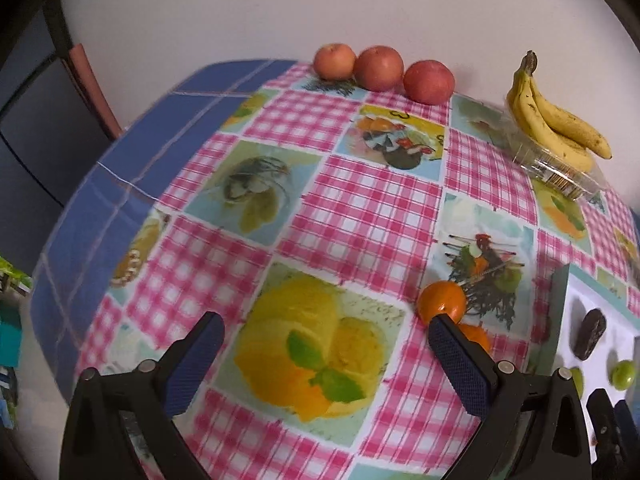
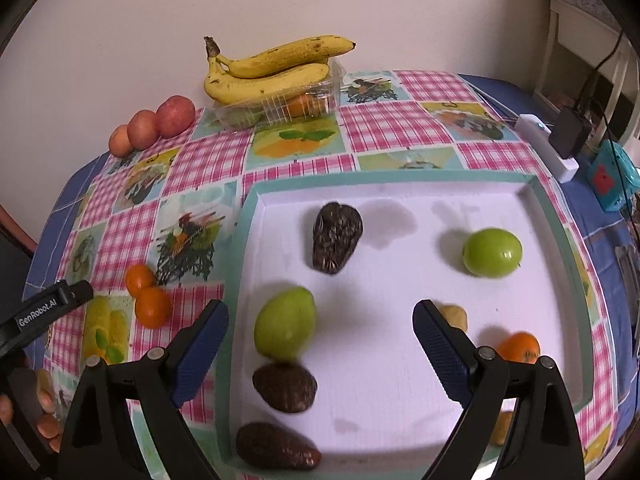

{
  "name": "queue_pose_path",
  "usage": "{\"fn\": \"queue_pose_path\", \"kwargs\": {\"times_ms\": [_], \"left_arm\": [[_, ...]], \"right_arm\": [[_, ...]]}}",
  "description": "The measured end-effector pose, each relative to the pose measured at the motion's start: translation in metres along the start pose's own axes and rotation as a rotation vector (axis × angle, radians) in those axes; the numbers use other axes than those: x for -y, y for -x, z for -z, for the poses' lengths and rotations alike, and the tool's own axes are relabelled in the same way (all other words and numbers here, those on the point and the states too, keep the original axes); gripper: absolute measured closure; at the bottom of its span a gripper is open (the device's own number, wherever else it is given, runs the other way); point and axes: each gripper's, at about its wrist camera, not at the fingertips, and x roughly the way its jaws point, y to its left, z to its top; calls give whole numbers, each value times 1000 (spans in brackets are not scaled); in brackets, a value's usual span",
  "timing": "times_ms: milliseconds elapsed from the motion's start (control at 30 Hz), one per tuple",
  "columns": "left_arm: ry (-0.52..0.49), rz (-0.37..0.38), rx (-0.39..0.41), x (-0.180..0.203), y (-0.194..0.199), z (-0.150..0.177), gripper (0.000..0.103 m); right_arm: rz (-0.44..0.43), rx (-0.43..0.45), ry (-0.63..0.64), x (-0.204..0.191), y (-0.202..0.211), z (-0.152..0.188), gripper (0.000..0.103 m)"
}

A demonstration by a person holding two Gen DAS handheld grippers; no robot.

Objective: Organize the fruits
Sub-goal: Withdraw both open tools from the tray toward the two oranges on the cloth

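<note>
**Op:** I take the white tray as my landmark. It lies on the checked tablecloth, and my right wrist view sees almost all of it; the near edge is cut off by the gripper body. In the left wrist view only a corner of the tray shows, at the far right.

**Desk:** What is beyond it?

**Op:** Against the wall behind the tray, a bunch of bananas rests on a clear plastic box. Something orange and something green sit inside the box, but I cannot make them out through the plastic. Left of the box, three apples stand in a row, touching.

**Desk:** And in the tray?

**Op:** Two green fruits, one at the left, one at the far right. Three dark scaly fruits: one at the back, two at the near left, the nearest partly hidden. An orange and a small pale lump are half covered by my right finger, and I cannot tell what the lump is.

**Desk:** Grippers?

**Op:** The right gripper hangs over the tray, jaws wide apart, holding nothing. The left gripper is just left of the tray, jaws equally wide and empty. Two small oranges lie on the cloth left of the tray, touching; my left gripper's right finger hides most of the nearer one.
</note>
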Motion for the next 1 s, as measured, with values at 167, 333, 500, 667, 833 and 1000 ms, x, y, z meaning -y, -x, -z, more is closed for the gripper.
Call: {"fn": "queue_pose_path", "kwargs": {"times_ms": [167, 333, 500, 667, 833, 1000], "left_arm": [[0, 64, -16, 4, -16, -9, 0], [9, 90, 12, 2, -23, -19, 0], [56, 152, -13, -9, -31, -27, 0], [108, 166, -54, -23, -37, -26, 0], [93, 122, -42, -35, -35, -29, 0], [111, 136, -10, -54, -29, -35, 0]], "right_arm": [[-9, 14, 20, -4, -5, -16, 9], [-34, 29, 40, -15, -7, -28, 9], [-66, 25, 65, -32, -14, -31, 9], [-88, -7, 67, -50, -23, -24, 9], [-107, -14, 101, -72, -25, -18, 9], [-126, -29, 133, -91, -31, -12, 9]]}}
